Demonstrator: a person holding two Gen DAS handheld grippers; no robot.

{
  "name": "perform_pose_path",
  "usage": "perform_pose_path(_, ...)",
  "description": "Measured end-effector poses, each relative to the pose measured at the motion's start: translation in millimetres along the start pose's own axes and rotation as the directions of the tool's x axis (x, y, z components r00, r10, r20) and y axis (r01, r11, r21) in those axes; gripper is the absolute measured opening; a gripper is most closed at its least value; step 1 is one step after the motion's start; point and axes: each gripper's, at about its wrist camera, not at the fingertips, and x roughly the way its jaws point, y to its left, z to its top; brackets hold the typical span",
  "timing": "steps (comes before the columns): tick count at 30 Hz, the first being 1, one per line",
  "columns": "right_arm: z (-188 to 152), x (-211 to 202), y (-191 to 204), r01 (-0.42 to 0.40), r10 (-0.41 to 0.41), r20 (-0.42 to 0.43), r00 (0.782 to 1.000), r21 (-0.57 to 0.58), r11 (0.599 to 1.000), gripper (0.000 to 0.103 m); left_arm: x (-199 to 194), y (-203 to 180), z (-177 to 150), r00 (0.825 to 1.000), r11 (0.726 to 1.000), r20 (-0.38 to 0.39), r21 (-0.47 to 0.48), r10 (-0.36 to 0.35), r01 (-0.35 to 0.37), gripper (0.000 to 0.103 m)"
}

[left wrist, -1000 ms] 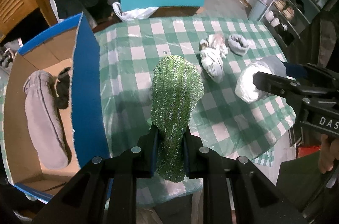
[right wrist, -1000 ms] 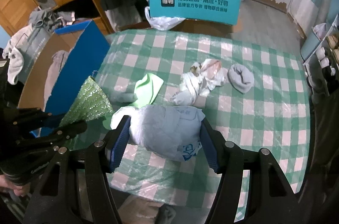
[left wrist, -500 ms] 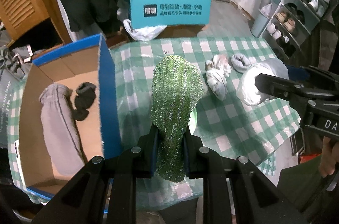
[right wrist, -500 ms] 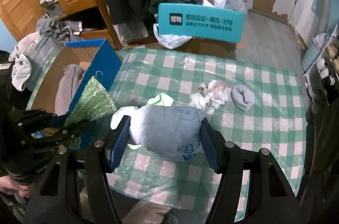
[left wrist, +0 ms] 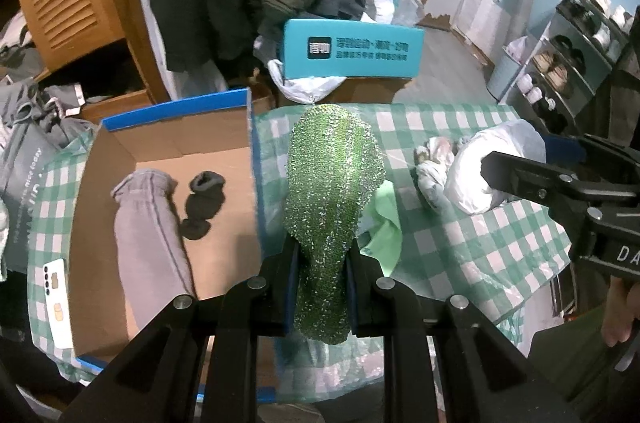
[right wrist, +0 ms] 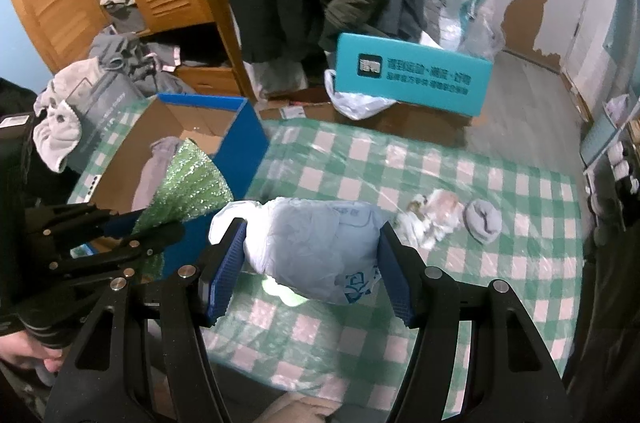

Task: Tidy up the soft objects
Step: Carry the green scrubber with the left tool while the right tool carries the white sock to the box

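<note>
My left hand-held gripper (left wrist: 321, 277) clamps the green sparkly cloth (left wrist: 330, 183); my right hand-held gripper (right wrist: 310, 263) squeezes a pale bundle (right wrist: 316, 247), possibly bagged, above the worktop (right wrist: 460, 263).

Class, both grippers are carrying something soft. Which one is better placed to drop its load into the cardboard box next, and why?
Left, most likely. The left gripper holds the green sparkly cloth right beside the cardboard box. The right gripper, holding the white bundle, is farther out over the checked table.
</note>
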Motion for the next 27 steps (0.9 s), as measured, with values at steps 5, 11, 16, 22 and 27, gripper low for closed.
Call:
perform_pose_path(5,8,5,15,-0.011,0.011,-0.004,1.0,-0.016,1.0,0.064,-5,19,0,1.0,1.0,0.008,-0.029,0.007,-0.007,0.019)
perform_pose_path(11,18,12,36,-0.027,0.027,-0.008,1.0,-0.039,0.999,0.064,-11,38,-3,0.999,0.998,0.024,-0.05,0.029,-0.028,0.019)
perform_pose_path(16,27,20,57,-0.045,0.045,-0.012,0.999,-0.065,0.997,0.064,-12,55,-6,0.999,0.997,0.024,-0.073,0.042,-0.04,0.019)
perform_pose_path(22,36,32,81,-0.069,0.067,-0.022,0.997,-0.097,0.993,0.064,-13,77,-13,0.998,0.993,0.022,-0.106,0.058,-0.055,0.019)
perform_pose_path(27,42,45,105,-0.088,0.083,-0.044,0.996,-0.129,0.988,0.064,-13,99,-18,0.996,0.987,0.017,-0.14,0.085,-0.081,0.019)
